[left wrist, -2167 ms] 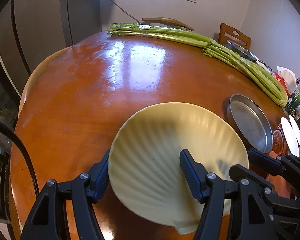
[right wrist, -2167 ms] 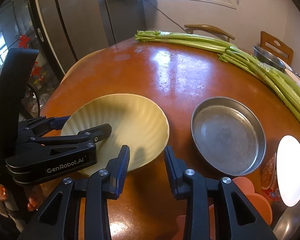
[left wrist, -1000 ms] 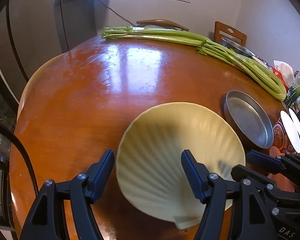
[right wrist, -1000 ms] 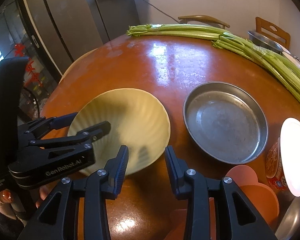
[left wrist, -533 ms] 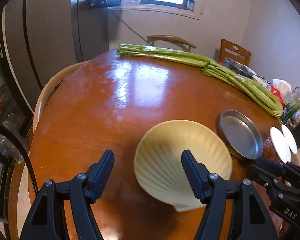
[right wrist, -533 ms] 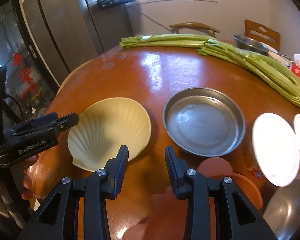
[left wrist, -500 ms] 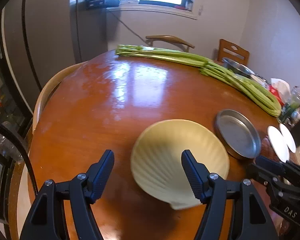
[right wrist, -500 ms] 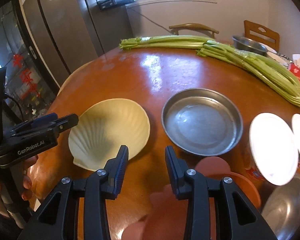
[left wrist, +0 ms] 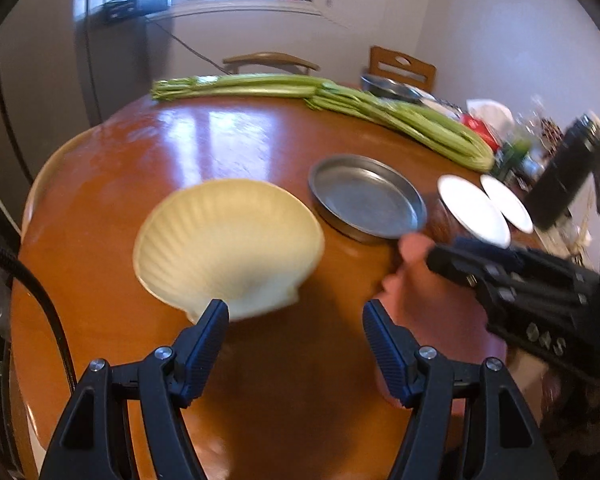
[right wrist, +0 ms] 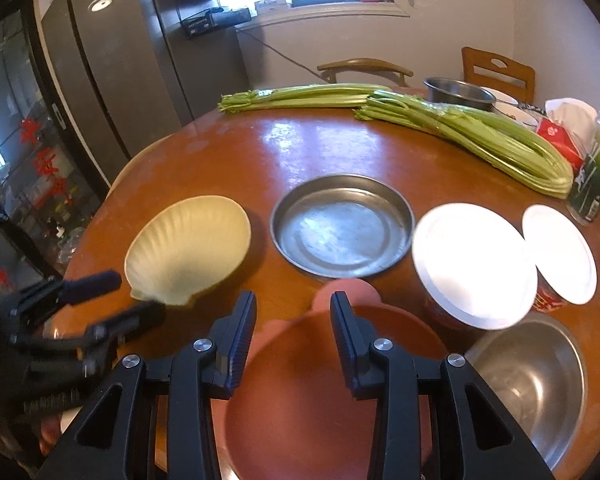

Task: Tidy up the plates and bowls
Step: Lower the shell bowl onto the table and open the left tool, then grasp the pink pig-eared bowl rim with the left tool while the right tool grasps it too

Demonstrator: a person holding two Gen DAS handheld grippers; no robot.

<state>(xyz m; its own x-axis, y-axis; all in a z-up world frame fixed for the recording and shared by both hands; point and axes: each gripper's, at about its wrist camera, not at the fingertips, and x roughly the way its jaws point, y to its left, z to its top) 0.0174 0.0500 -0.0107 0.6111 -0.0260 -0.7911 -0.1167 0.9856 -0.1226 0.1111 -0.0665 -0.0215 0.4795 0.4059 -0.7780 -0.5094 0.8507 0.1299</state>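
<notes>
The cream scallop-shaped ceramic plate [left wrist: 228, 240] lies on the round orange-brown wooden bench [left wrist: 220, 144], left of the grey round metal pan [left wrist: 366, 198]; left claw [left wrist: 296, 334] gapes wide, empty; right claw [right wrist: 293, 320] narrow, holding nothing.

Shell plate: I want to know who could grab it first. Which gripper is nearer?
Left. The left gripper hangs open just short of the shell plate; the right gripper sits over the pink plate, beside it.
</notes>
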